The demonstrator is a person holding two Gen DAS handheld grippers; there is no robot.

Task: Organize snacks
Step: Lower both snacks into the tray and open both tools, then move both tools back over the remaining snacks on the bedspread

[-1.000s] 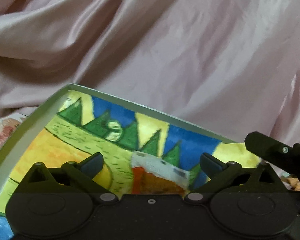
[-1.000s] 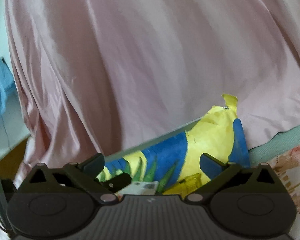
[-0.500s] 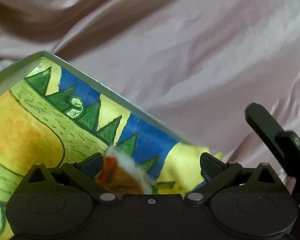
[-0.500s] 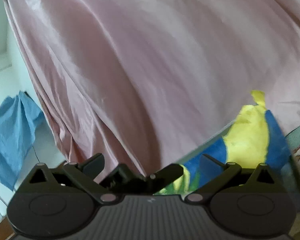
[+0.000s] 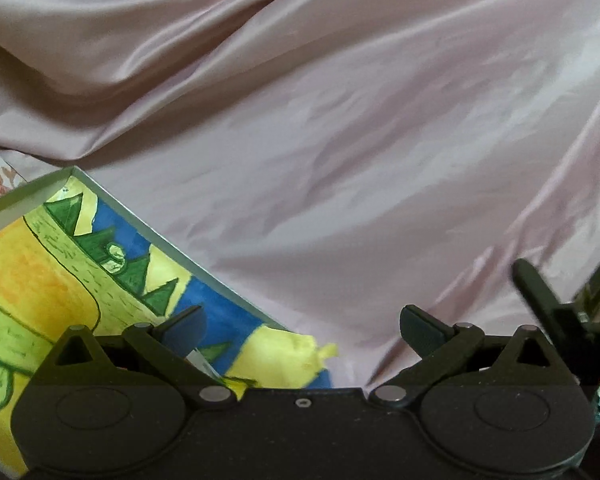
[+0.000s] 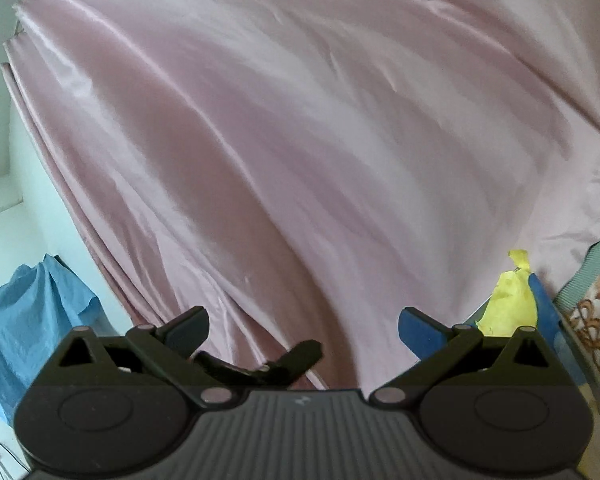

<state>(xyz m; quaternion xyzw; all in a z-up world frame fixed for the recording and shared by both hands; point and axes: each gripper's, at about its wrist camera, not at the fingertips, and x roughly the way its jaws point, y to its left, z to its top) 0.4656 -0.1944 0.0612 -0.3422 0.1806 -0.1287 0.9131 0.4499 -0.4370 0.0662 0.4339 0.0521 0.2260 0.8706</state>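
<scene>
A grey-rimmed box [image 5: 148, 236] lined with a painted sheet [image 5: 32, 280] in yellow, green and blue lies at the lower left of the left wrist view. My left gripper [image 5: 302, 322] stands open over the box's right corner, with nothing between its fingers. A sliver of a white packet [image 5: 199, 360] peeks out behind the left finger. In the right wrist view my right gripper [image 6: 302, 322] is open and empty, facing the curtain. The sheet's torn yellow and blue corner [image 6: 510, 304] shows at the right. No snack is clearly visible.
A pink satin curtain [image 5: 340, 120] fills both views close ahead. Floral cloth [image 6: 598, 320] lies beside the box. Blue fabric [image 6: 28, 316] hangs by a white wall [image 6: 4, 220] at the left. The other gripper's dark finger [image 5: 538, 300] reaches in at the right.
Both views swung away from the box: it slid to the lower left in the left view and to the right edge in the right view. The orange-white packet is now almost hidden.
</scene>
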